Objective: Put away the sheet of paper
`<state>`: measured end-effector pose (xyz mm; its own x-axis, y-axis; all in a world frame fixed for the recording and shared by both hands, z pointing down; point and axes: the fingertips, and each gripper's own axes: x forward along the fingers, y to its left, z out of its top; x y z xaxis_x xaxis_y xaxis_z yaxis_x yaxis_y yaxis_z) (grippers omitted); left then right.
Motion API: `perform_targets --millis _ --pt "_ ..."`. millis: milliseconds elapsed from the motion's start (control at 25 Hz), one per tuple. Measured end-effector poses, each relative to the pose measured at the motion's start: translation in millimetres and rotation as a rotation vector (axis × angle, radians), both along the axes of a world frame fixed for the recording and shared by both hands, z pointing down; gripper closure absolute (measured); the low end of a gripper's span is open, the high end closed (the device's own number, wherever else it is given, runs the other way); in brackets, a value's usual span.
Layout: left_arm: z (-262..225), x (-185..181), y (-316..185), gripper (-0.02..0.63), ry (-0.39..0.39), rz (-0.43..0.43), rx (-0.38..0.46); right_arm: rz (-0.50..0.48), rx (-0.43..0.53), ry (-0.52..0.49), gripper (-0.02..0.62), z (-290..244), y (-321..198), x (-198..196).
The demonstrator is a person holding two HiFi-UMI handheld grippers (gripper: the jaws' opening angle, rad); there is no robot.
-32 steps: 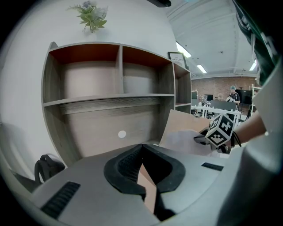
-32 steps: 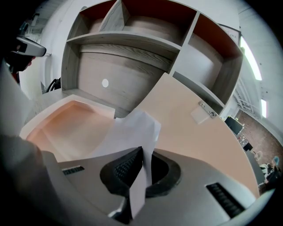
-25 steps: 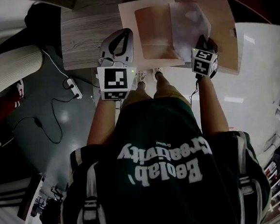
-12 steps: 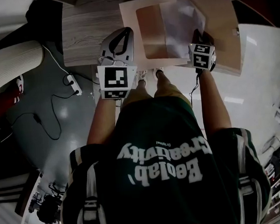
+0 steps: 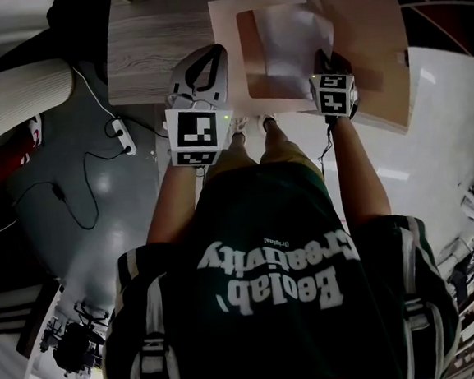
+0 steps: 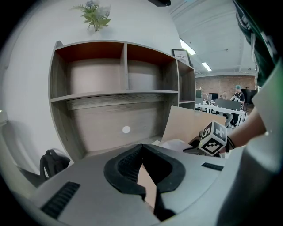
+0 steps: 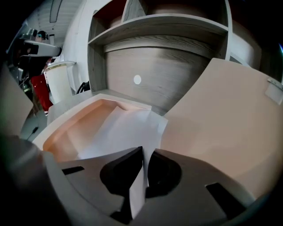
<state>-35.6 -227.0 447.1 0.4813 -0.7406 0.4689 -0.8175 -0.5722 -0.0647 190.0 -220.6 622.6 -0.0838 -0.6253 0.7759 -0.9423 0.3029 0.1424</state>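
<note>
A white sheet of paper (image 5: 288, 38) hangs over the open tan box (image 5: 253, 72) on the wooden desk. My right gripper (image 5: 323, 60) is shut on the sheet's near edge, which shows pinched between the black pads (image 7: 145, 152). The rest of the paper (image 7: 124, 128) slopes down into the box tray (image 7: 84, 123). The box's raised lid (image 7: 221, 119) stands to the right. My left gripper (image 5: 205, 63) sits at the box's left rim. Its jaws (image 6: 142, 150) are shut with a tan strip of that rim between them.
The desk (image 5: 147, 52) backs onto a wooden shelf unit (image 6: 110, 88) with open compartments. A black bag (image 6: 51, 163) lies at the desk's left end. A power strip and cables (image 5: 122, 145) lie on the floor to the left.
My right gripper has carried the sheet leftward, from over the lid to over the box tray. The left gripper has stayed at the box's left rim.
</note>
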Motion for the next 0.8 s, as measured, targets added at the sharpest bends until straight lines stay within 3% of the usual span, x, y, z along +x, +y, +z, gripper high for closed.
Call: perform_targets --millis 440,680,720,800 --pt "0 -14 4 0.591 -0.008 -0.051 -0.002 -0.084 -0.078 -0.079 0.561 14 2 -35" --pt "0 -23 8 0.591 -0.012 -0.076 -0.002 -0.112 -0.178 -0.097 0.555 30 10 -49" --pt "0 -25 8 0.591 -0.012 -0.082 -0.003 -0.11 -0.179 -0.092 0.542 30 11 -49" --pt "0 -27 9 0.59 -0.009 -0.093 -0.003 -0.093 -0.169 -0.089 0.418 25 11 -43"
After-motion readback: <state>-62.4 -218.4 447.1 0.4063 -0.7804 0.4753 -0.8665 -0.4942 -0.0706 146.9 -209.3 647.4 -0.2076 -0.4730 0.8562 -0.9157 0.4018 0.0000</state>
